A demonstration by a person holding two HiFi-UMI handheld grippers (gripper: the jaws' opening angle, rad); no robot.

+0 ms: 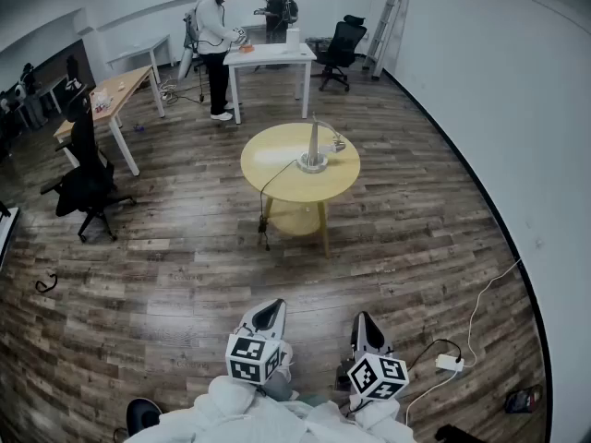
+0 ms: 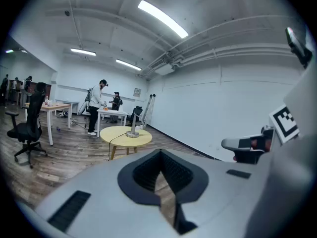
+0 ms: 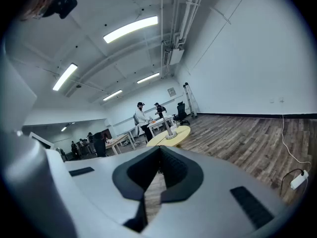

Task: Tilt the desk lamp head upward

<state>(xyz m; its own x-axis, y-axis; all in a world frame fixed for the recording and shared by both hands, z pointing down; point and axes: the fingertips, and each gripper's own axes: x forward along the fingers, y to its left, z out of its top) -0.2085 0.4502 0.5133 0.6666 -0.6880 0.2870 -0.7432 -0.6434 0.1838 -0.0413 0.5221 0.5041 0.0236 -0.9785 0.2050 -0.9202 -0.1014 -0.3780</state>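
At twelve o'clock, well off, the lamp (image 1: 314, 148) stands on the round surface (image 1: 277, 185), its head seemingly tipped right. At six, the left hand-held gripper (image 1: 269, 314) and right hand-held gripper (image 1: 366, 327) have jaws together, empty.

Head camera: mounted high, facing forward and steeply down over the dark wood plank floor (image 1: 185, 275). The left gripper (image 1: 269, 314) and right gripper (image 1: 366, 329) sit at the lower edge, close under the lens. The round yellow wooden table (image 1: 277, 178) stands well ahead, mid-frame.

Left gripper camera: rides low behind its own jaws and faces roughly level along them. The same table shows far off, left of centre. The right gripper's marker cube (image 2: 285, 123) enters at the right margin.

Right gripper camera: likewise behind its jaws. The white ceiling (image 3: 129, 58) fills the upper half, and the table is small and distant.

All three views share the table, the slim silver desk lamp (image 1: 313, 146) on it, and the white rectangular desk (image 1: 270, 55) beyond.
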